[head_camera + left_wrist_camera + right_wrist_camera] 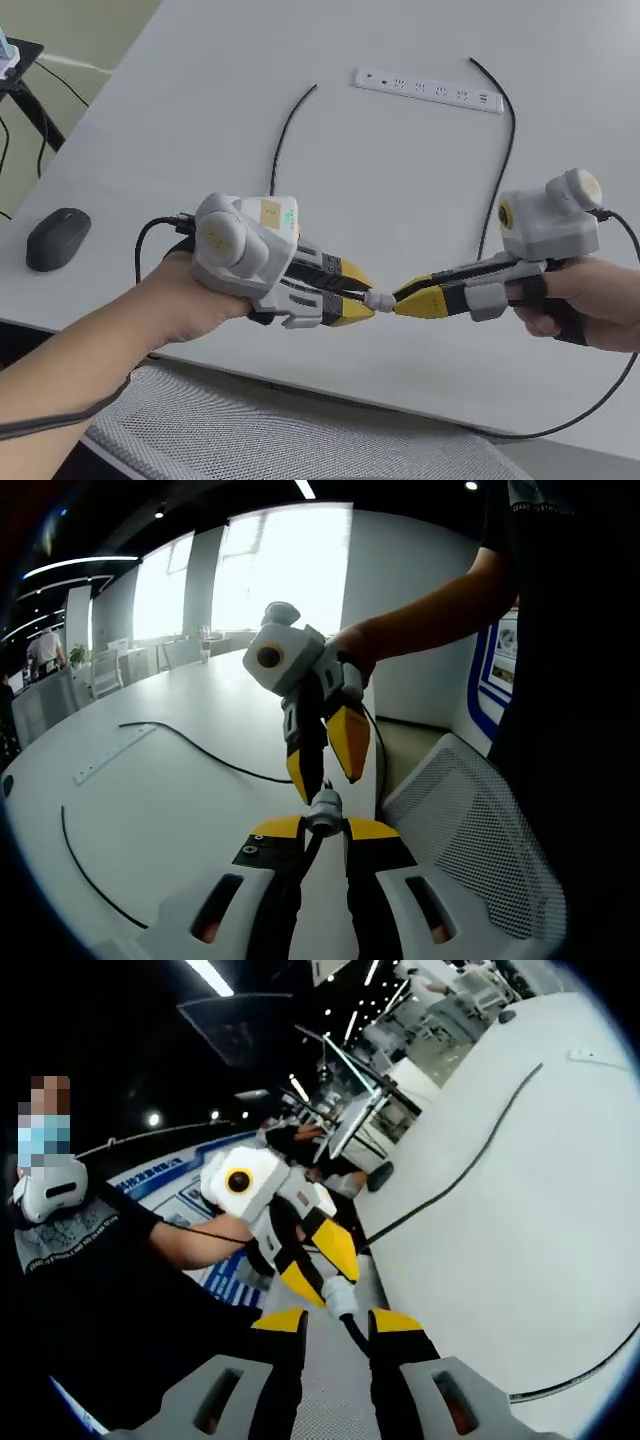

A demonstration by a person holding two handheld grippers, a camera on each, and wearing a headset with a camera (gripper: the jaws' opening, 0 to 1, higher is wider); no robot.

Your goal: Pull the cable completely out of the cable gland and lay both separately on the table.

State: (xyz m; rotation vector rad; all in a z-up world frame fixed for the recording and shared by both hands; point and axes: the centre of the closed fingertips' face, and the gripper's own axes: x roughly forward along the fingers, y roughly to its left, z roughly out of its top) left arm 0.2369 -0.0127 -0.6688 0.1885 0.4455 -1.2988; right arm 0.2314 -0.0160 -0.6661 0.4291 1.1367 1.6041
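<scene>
The left gripper [366,298] pinches the cable gland [381,298], the right gripper [402,302] the cable [356,1335], seemingly not yet out; laying both down remains.

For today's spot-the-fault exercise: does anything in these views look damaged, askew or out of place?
Nothing stands out. The cable gland is held between the left claw and right claw, undamaged as far as visible; the power strip lies flat on the table.

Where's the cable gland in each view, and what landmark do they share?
Head view: cable gland low centre, between the yellow jaw tips.
Left gripper view: cable gland low centre, at own jaw tips.
Right gripper view: cable gland low centre, just past own jaw tips.
Shared landmark: white table.
</scene>
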